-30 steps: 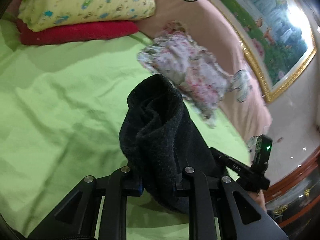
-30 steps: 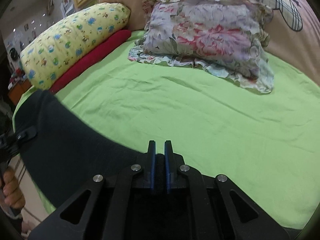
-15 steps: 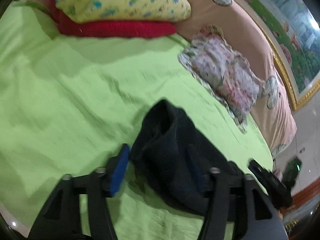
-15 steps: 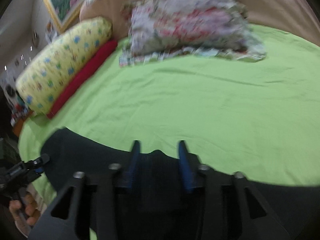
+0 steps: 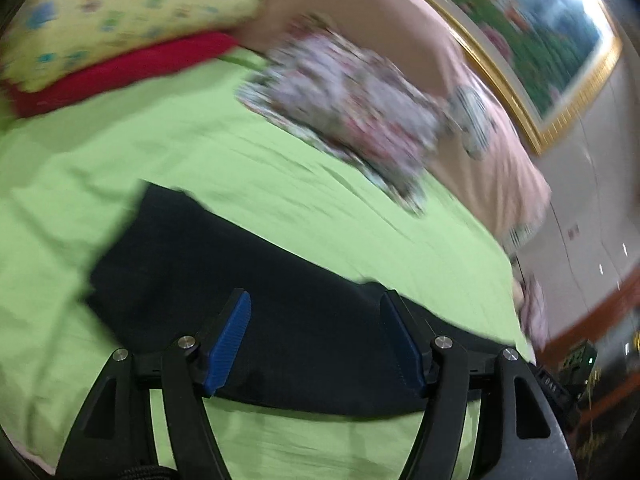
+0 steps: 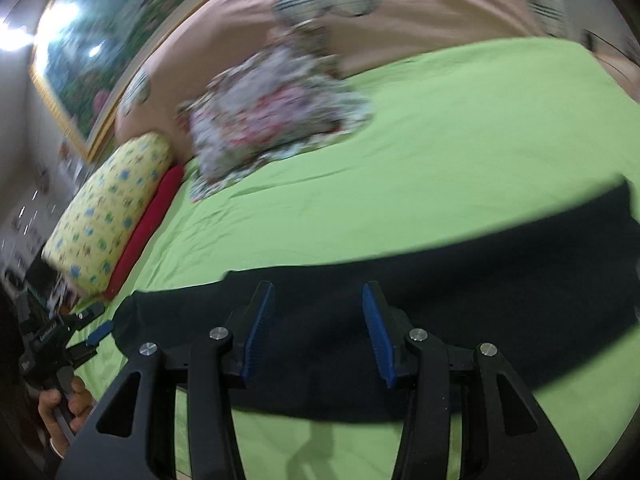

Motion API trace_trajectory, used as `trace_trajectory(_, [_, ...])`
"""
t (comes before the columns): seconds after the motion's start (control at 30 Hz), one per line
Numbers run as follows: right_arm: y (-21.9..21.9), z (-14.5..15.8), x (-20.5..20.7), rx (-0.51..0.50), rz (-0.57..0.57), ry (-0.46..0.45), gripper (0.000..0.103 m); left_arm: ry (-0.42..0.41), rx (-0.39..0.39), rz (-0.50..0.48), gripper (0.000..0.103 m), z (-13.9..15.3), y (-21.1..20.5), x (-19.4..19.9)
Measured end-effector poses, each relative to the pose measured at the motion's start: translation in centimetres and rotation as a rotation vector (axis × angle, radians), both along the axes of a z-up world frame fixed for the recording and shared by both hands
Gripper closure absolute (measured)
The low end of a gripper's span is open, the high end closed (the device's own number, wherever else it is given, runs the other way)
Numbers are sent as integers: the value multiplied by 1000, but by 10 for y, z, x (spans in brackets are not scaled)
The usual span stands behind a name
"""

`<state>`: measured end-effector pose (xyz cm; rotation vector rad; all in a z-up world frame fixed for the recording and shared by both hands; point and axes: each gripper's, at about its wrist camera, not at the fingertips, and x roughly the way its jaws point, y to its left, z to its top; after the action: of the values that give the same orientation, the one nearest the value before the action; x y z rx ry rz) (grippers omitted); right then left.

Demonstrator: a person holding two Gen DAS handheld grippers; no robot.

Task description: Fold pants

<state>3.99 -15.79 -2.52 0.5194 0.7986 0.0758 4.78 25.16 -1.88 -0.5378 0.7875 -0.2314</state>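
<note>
From the left wrist view, the left tongs (image 5: 316, 340) stand wide apart with nothing between the blue pads (image 5: 230, 340); the dark pants (image 5: 248, 300) lie flat on the green bed (image 5: 280, 180) as a long band, running under and just ahead of the tongs; their squared end sits to the left. Beyond the pants a floral pillow (image 5: 352, 112) rests near the pink headboard (image 5: 360, 12); left of that pillow a yellow pillow (image 5: 120, 8) lies on a red one (image 5: 120, 72); a gold-framed painting (image 5: 540, 32) hangs above the headboard; the view is blurred.

From the right wrist view, the right tongs (image 6: 318, 326) are likewise spread open and hold nothing; the pants (image 6: 460, 292) stretch across the bed (image 6: 440, 140) from lower left to the right edge, passing beneath the tongs. At the pants' left end the left tongs (image 6: 86, 326) show, with a hand (image 6: 66, 408) on the grip; whether they touch the cloth I cannot tell. The floral pillow (image 6: 272, 120) lies well beyond the pants; the yellow pillow (image 6: 108, 208) and red one (image 6: 152, 220) lie to its left.
</note>
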Motion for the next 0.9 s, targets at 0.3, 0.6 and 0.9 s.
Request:
trace_trajectory(0.3, [-74,-5,-56,22,-206,30,56,-9,76,-344,30,3,-135,9])
trace_trajectory(0.6, [-117,-17,-79,38,-340,55,56,-35,266,-713,28,-5,-282,10])
trace_trajectory(0.9, [-146,-33,-68,87,-381,77,56,-35,397,-914,28,-28,-372,18])
